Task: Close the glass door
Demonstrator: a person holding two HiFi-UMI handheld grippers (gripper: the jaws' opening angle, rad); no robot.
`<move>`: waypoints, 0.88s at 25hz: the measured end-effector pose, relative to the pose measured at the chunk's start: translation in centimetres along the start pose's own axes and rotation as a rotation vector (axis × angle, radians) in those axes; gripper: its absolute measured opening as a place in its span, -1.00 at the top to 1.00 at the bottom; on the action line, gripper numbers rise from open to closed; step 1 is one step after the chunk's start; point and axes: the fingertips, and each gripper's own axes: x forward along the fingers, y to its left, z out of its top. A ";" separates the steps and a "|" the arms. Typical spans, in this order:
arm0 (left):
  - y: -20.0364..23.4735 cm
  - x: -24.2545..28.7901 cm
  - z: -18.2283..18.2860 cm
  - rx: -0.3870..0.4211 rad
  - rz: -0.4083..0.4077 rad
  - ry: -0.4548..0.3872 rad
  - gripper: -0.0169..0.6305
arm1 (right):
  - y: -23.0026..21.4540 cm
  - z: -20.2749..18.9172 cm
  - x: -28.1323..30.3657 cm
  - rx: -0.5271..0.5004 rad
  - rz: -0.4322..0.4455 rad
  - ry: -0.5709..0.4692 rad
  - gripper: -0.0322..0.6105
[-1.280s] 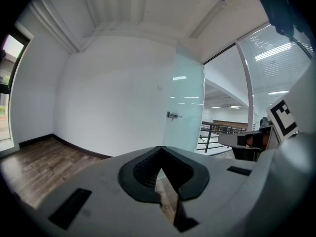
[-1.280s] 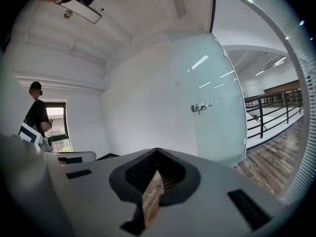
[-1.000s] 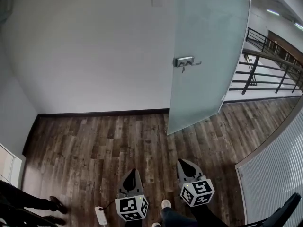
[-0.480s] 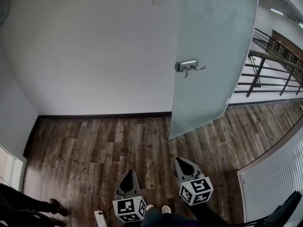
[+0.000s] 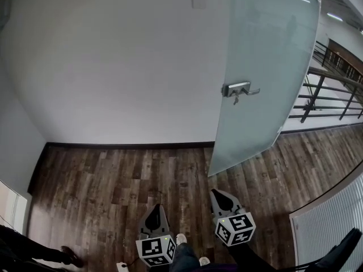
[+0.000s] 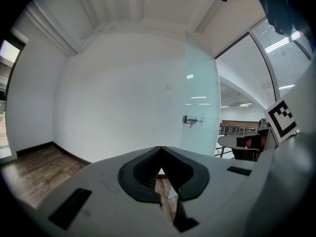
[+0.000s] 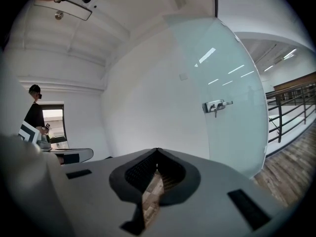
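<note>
A frosted glass door (image 5: 266, 67) stands ajar against the white wall, its free edge swung toward me at the right. A metal lever handle (image 5: 239, 89) with a key sits on it; the handle (image 6: 192, 120) also shows in the left gripper view and the handle (image 7: 216, 105) in the right gripper view. My left gripper (image 5: 155, 211) and right gripper (image 5: 218, 197) hover low over the wooden floor, well short of the door. Both are shut with nothing between their jaws.
A dark metal railing (image 5: 332, 89) runs beyond the doorway at the right. White slatted blinds (image 5: 332, 231) curve along the lower right. A person's shoe (image 5: 71, 256) is at the lower left. A dark baseboard (image 5: 125, 145) lines the wall.
I have walked toward the wall and door: the door and its handle have shifted right and lower in the head view. Both grippers have stayed shut and empty.
</note>
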 end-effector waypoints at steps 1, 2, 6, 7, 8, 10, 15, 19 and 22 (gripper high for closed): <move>0.7 1.0 0.5 0.001 -0.002 -0.005 0.94 | 0.2 0.4 1.3 -0.004 0.003 -0.001 0.93; 1.4 2.1 1.1 0.002 -0.003 -0.010 0.95 | 0.4 0.8 2.6 -0.007 0.005 -0.003 0.93; 4.2 6.7 2.7 0.003 -0.016 -0.017 0.95 | 0.9 2.2 7.9 -0.012 0.013 -0.005 0.93; 4.8 7.6 3.0 0.004 -0.019 -0.019 0.95 | 1.1 2.4 9.0 -0.012 0.015 -0.005 0.93; 5.4 8.5 3.3 0.005 -0.022 -0.020 0.95 | 1.2 2.7 10.0 -0.012 0.015 -0.006 0.93; 6.3 10.2 4.0 0.008 -0.031 -0.023 0.95 | 1.1 3.2 11.9 -0.012 0.009 -0.008 0.93; 8.6 13.4 4.7 0.009 -0.040 -0.018 0.94 | 0.4 3.8 15.6 -0.002 -0.019 -0.006 0.93; 10.0 15.4 4.2 -0.008 -0.039 -0.001 0.94 | 0.1 3.6 17.7 0.005 -0.035 0.004 0.93; 10.1 17.2 4.0 -0.016 -0.050 0.011 0.94 | -0.9 3.7 18.9 0.004 -0.050 0.018 0.93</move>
